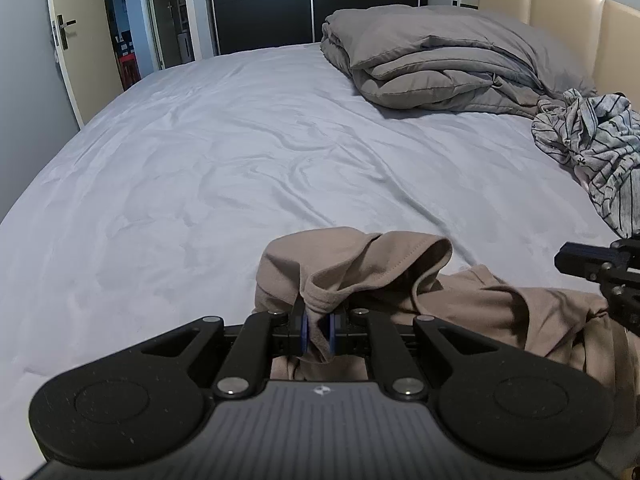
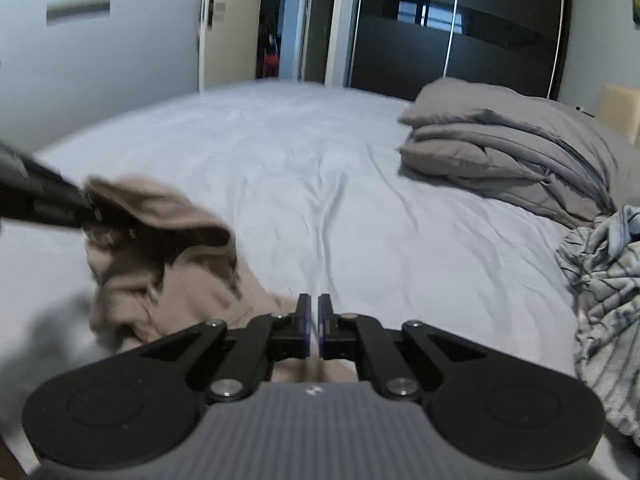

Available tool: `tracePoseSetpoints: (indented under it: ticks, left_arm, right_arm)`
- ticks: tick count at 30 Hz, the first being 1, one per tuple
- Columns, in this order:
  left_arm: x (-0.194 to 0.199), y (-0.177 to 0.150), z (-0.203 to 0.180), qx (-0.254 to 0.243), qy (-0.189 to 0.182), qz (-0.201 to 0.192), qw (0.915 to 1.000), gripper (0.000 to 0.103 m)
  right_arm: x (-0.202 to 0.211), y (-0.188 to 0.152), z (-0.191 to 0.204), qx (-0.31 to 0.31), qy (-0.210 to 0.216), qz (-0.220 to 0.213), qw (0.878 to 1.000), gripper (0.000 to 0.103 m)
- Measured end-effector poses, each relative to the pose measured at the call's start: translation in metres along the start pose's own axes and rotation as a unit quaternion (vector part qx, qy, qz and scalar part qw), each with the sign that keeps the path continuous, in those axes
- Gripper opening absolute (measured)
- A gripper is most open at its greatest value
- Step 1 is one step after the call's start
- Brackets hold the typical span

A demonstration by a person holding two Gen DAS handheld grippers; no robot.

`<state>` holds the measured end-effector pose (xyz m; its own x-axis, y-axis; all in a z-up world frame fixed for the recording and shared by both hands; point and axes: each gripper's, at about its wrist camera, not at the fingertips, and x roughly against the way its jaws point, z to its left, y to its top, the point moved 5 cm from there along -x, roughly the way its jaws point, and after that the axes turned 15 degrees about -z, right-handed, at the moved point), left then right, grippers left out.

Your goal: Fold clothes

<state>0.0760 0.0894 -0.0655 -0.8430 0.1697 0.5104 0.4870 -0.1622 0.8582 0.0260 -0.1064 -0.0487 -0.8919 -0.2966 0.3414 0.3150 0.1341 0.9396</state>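
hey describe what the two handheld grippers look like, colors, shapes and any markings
Both match. The left gripper and right gripper are matte black, with two round lobes flanking a ribbed grey centre plate that carries a small white logo. Silver pivot screws join angled black linkage bars to two narrow fingers faced with blue pads. No cables, hands or sleeves show.

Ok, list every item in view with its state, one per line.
Left gripper: shut on the beige garment.
Right gripper: shut on the same garment.
Beige garment: crumpled, unfolded.
Striped garment: crumpled heap.
Grey duvet: folded.
Door: open.
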Motion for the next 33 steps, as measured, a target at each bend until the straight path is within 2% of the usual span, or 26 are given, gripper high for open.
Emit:
tracePoseSetpoints:
  ticks: [2,3,4,5,9,12,15,16,17,20,25,30,33]
  left_arm:
    - [-0.001,0.001,0.001,0.003,0.000,-0.001,1.0000,0.006]
    - [-0.001,0.001,0.001,0.005,0.001,0.000,1.0000,0.006]
    - [-0.001,0.002,0.001,0.007,0.001,0.000,1.0000,0.006]
    - [-0.001,0.002,0.001,0.008,0.001,0.000,1.0000,0.006]
    - [-0.001,0.001,0.001,0.006,0.001,-0.001,1.0000,0.006]
    - [-0.001,-0.001,0.001,0.006,-0.001,0.001,1.0000,0.006]
    - [-0.001,-0.001,0.001,0.006,-0.001,0.002,1.0000,0.006]
    - [-0.001,-0.001,0.001,0.006,-0.001,0.002,1.0000,0.006]
    - [-0.001,-0.001,0.001,0.007,-0.001,0.002,1.0000,0.006]
    - [-0.001,0.000,0.002,0.008,0.000,0.002,1.0000,0.006]
    - [-0.002,0.000,0.003,0.010,0.000,0.001,1.0000,0.006]
    - [-0.003,0.002,0.003,0.011,-0.002,-0.001,0.9999,0.006]
    - [-0.003,0.002,0.002,0.011,-0.004,-0.002,0.9999,0.006]
  right_arm:
    - [0.006,-0.002,0.013,0.018,0.021,0.000,1.000,0.016]
    - [0.009,-0.005,0.021,0.028,0.034,0.003,0.999,0.023]
    - [0.012,-0.009,0.029,0.036,0.045,0.007,0.998,0.045]
    - [0.014,-0.014,0.037,0.040,0.058,0.010,0.997,0.052]
    - [0.016,-0.030,0.062,0.068,0.082,0.027,0.994,0.052]
    - [0.013,-0.040,0.072,0.092,0.086,0.037,0.991,0.052]
    - [0.006,-0.041,0.075,0.087,0.078,0.036,0.993,0.049]
    - [0.003,-0.040,0.074,0.085,0.073,0.035,0.993,0.038]
    - [0.001,-0.038,0.072,0.083,0.068,0.035,0.994,0.023]
    - [0.000,-0.030,0.062,0.065,0.055,0.026,0.996,0.009]
    - [0.002,-0.006,0.031,0.017,0.025,0.008,1.000,0.008]
    - [-0.013,0.004,-0.027,-0.031,-0.072,0.033,0.996,0.012]
    - [-0.012,-0.002,-0.046,-0.056,-0.101,0.038,0.993,0.016]
